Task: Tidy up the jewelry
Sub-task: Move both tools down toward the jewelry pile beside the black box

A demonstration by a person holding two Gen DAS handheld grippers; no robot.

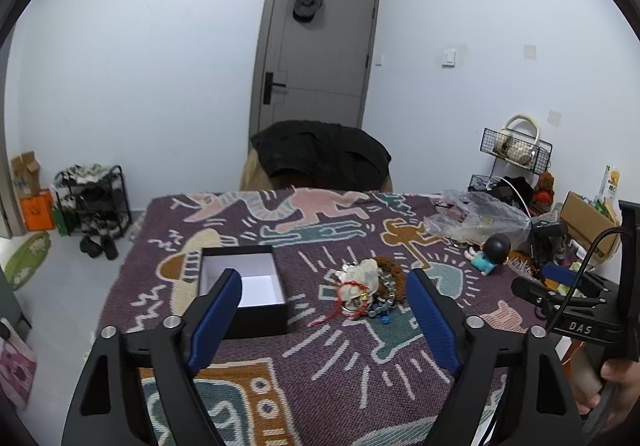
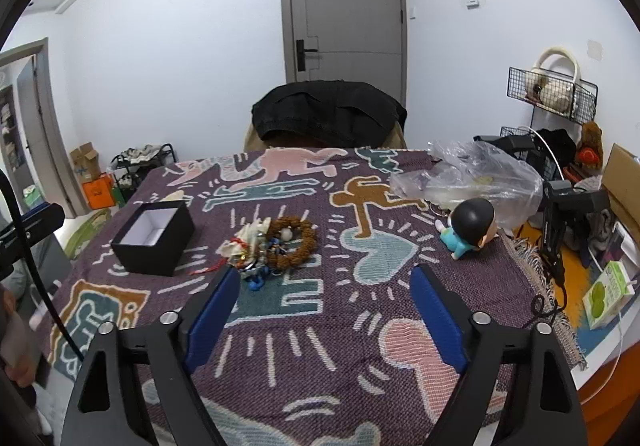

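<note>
A heap of jewelry (image 1: 370, 288) lies mid-table on the patterned cloth: a brown bead bracelet (image 2: 294, 242), a red cord, pale pieces and blue beads. To its left stands a black box (image 1: 244, 290) with a white inside, open and bare; the same box (image 2: 154, 238) shows in the right wrist view. My left gripper (image 1: 322, 280) is open, its blue fingers (image 1: 218, 310) short of the heap with nothing between them. My right gripper (image 2: 322, 278) is open too, hovering near the heap's right side. The right gripper's body (image 1: 576, 306) shows at the left wrist view's right edge.
A doll figure (image 2: 470, 228) with a black head lies at the right. Behind it sits a crumpled clear plastic bag (image 2: 468, 175). A chair draped with a black garment (image 2: 328, 113) stands at the table's far edge. Clutter and a juice carton (image 2: 606, 296) lie off the right edge.
</note>
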